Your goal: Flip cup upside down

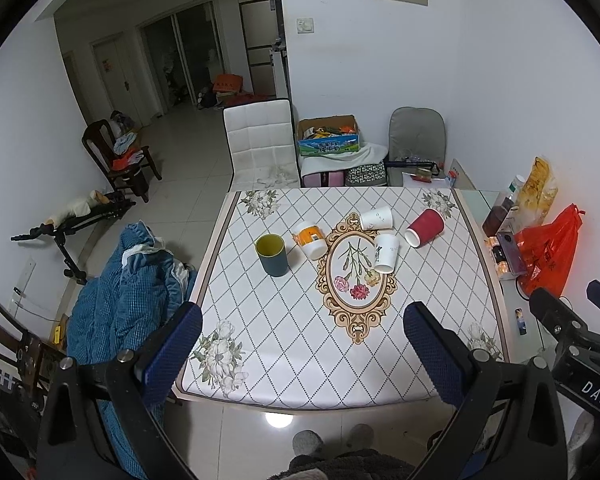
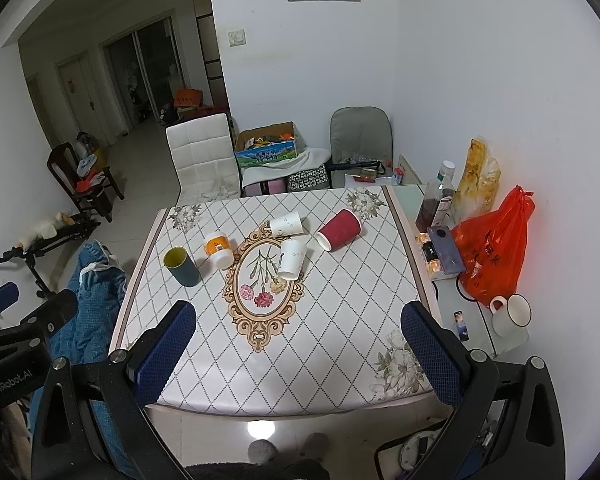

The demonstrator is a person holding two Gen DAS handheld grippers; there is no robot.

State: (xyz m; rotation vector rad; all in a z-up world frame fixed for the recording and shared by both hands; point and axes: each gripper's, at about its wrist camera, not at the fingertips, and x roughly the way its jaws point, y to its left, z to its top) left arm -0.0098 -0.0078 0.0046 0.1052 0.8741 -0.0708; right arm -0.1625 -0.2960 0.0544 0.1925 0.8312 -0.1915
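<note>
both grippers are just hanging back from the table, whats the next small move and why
Probably bring the left hand-held gripper forward toward the green cup. It is the only cup standing upright, mouth up, on the left side; both grippers are open and empty, and the other cups lie on their sides.

White diamond-lattice tablecloth (image 1: 284, 320) with gold-framed oval flower medallion (image 1: 354, 276) at centre. Left of medallion: teal cup, yellow inside (image 1: 272, 255); orange-and-white cup (image 1: 310, 237). Right of medallion: ribbed red paper cup (image 1: 425, 227); translucent orange plastic bag (image 1: 550, 252).
</note>
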